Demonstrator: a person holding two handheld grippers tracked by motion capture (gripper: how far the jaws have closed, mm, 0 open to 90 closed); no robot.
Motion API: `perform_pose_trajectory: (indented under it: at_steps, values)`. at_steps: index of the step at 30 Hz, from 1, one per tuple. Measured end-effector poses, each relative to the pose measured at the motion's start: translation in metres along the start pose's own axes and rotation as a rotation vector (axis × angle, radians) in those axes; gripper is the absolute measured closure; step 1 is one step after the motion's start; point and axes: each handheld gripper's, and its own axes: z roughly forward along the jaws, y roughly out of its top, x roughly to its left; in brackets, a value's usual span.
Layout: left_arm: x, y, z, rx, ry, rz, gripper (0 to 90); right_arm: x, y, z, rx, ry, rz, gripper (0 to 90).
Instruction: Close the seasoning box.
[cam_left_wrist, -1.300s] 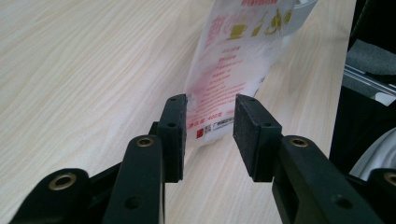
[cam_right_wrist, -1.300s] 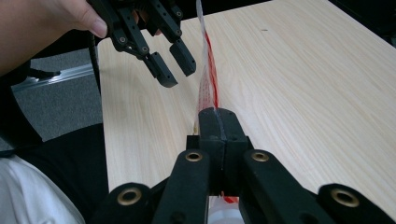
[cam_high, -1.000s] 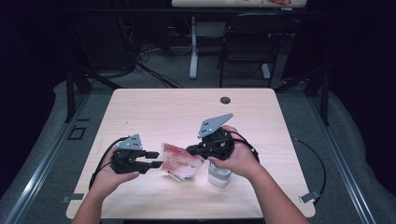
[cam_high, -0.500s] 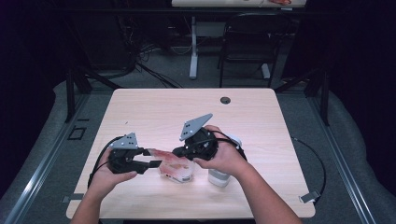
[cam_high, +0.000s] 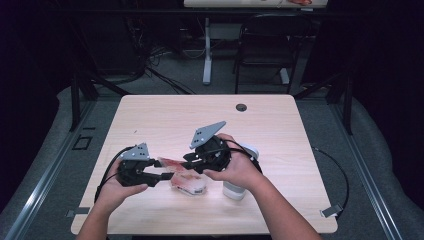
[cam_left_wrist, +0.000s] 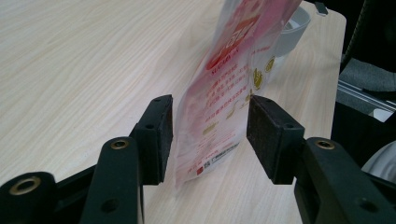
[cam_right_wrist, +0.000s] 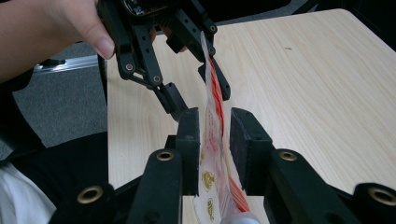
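The left gripper (cam_left_wrist: 209, 135) is spread wide around the near end of the red-and-white printed pouch (cam_left_wrist: 229, 88), its contents unseen, while the right gripper (cam_right_wrist: 215, 140), jaws still slightly apart, straddles the other end, a white cup (cam_high: 235, 189) just beside it.

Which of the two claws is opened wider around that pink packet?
The left claw: its jaws stand far apart beside the pink packet, while the right claw has its jaws close together.
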Motion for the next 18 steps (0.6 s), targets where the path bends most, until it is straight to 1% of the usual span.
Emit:
perform_pose_trajectory:
  at_steps: [4, 7, 8, 9, 10, 11, 12, 13, 14, 15, 18]
  values:
    - [0.0, 0.0, 0.002, 0.017, 0.003, 0.002, 51.1, 0.0, -0.002, -0.004, -0.019, -0.009, 0.01, 69.2]
    - [0.0, 0.0, 0.002, 0.018, 0.004, 0.002, 51.1, 0.001, -0.002, -0.006, -0.03, -0.007, 0.012, 67.6]
    - [0.0, 0.0, 0.001, 0.015, 0.003, 0.001, 51.1, 0.002, -0.003, -0.008, -0.03, -0.015, 0.013, 65.2]
    - [0.0, 0.0, 0.001, 0.014, 0.007, 0.002, 51.1, 0.002, -0.003, -0.008, -0.03, -0.015, 0.013, 65.2]
    - [-0.001, 0.0, 0.001, 0.016, 0.021, 0.005, 51.1, 0.003, -0.005, -0.01, -0.034, -0.04, 0.013, 62.7]
    - [-0.001, 0.0, 0.001, 0.016, 0.021, 0.005, 51.2, 0.003, -0.005, -0.01, -0.034, -0.04, 0.013, 62.7]
    - [-0.001, 0.0, 0.002, 0.013, 0.034, 0.011, 51.6, 0.002, -0.008, -0.013, -0.053, -0.064, 0.025, 61.0]
    - [-0.001, 0.0, 0.002, 0.013, 0.034, 0.011, 51.7, 0.002, -0.008, -0.013, -0.053, -0.064, 0.025, 61.0]
    - [-0.002, 0.0, 0.002, 0.02, 0.036, 0.011, 51.7, -0.001, -0.013, -0.016, -0.067, -0.07, 0.045, 60.9]
    - [-0.002, 0.0, 0.002, 0.02, 0.036, 0.011, 51.7, -0.001, -0.013, -0.016, -0.067, -0.07, 0.045, 60.9]
    - [-0.002, 0.0, 0.002, 0.013, 0.036, 0.012, 51.7, -0.004, -0.021, -0.022, -0.09, -0.08, 0.075, 58.8]
